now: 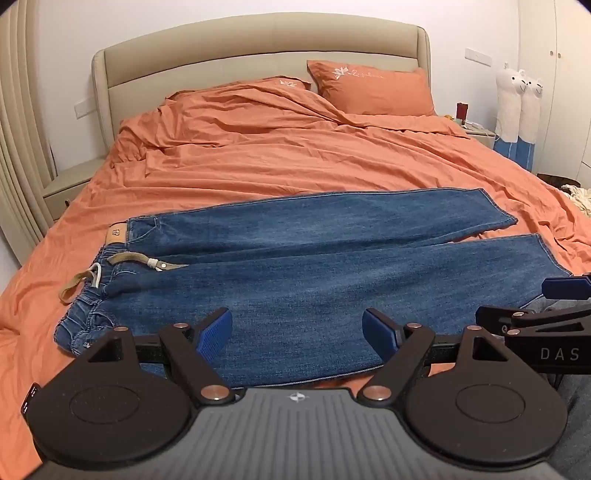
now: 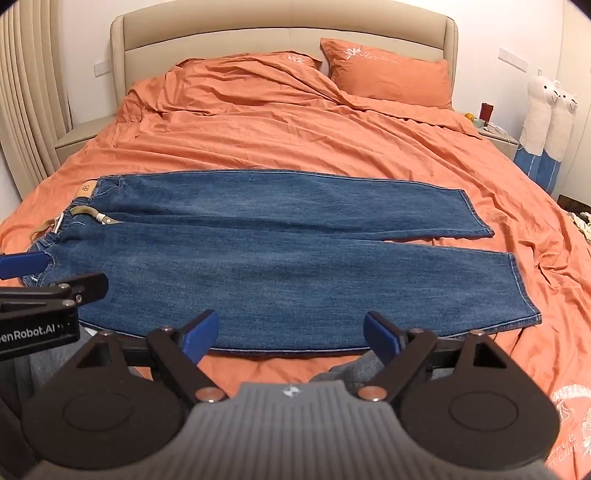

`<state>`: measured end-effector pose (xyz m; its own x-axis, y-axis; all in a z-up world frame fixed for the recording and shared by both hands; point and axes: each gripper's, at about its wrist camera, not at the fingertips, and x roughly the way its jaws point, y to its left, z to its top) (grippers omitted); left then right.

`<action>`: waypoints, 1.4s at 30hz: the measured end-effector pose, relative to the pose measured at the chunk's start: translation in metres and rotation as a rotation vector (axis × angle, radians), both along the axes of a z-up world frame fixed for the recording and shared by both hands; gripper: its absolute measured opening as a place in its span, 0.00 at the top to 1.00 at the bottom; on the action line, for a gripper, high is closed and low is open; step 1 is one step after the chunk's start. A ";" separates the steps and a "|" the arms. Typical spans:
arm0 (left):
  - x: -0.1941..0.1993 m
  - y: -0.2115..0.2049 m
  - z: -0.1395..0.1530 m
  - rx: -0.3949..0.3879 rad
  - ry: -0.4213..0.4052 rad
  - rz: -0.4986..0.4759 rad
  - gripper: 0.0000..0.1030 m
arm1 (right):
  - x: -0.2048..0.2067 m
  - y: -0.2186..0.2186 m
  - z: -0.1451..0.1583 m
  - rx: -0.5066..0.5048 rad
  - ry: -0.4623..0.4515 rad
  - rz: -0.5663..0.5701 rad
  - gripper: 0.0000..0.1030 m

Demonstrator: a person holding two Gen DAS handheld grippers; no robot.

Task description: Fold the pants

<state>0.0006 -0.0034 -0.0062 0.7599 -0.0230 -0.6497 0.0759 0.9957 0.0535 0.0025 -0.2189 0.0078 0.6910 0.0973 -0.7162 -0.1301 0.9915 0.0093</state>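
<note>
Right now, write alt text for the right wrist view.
Blue jeans lie flat, unfolded, across an orange bed, waistband at the left. The right gripper hovers at their near edge, jaws open and empty.

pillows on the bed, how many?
2. One pillow leans on the headboard at the right; a second pillow lies left of it, mostly under the duvet. More could be hidden beneath.

Blue jeans [image 2: 280, 254] lie flat across the orange duvet [image 2: 280, 136] of a bed, waistband at the left, both legs running right with hems slightly apart. The right gripper [image 2: 291, 334] hovers above the near leg's edge, its blue-padded fingers [image 2: 201, 334] spread wide with nothing between them. The left gripper [image 2: 37, 277] enters at the left, near the waistband.
</note>
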 end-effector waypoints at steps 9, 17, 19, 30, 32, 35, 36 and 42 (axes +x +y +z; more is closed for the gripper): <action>0.000 0.000 0.001 0.002 0.000 -0.001 0.09 | -0.003 0.001 0.001 0.003 -0.006 -0.002 0.20; 0.000 -0.001 0.002 0.005 -0.001 0.000 0.09 | -0.005 0.001 0.003 0.003 -0.010 -0.005 0.20; 0.000 -0.002 0.001 0.006 -0.001 0.001 0.09 | -0.005 0.001 0.004 0.004 -0.010 -0.005 0.20; 0.000 -0.003 0.001 0.008 -0.002 0.002 0.09 | -0.005 0.001 0.004 0.004 -0.011 -0.005 0.20; 0.000 -0.003 0.000 0.008 -0.002 0.002 0.09 | -0.005 0.001 0.004 0.005 -0.010 -0.004 0.20; -0.001 -0.002 0.000 0.008 -0.002 0.003 0.09 | -0.006 0.001 0.005 0.005 -0.010 -0.002 0.20; -0.001 -0.002 0.000 0.008 -0.002 0.002 0.09 | -0.006 0.001 0.005 0.005 -0.009 -0.001 0.20; -0.001 -0.003 0.000 0.009 -0.002 0.002 0.09 | -0.006 0.002 0.004 0.006 -0.007 -0.002 0.20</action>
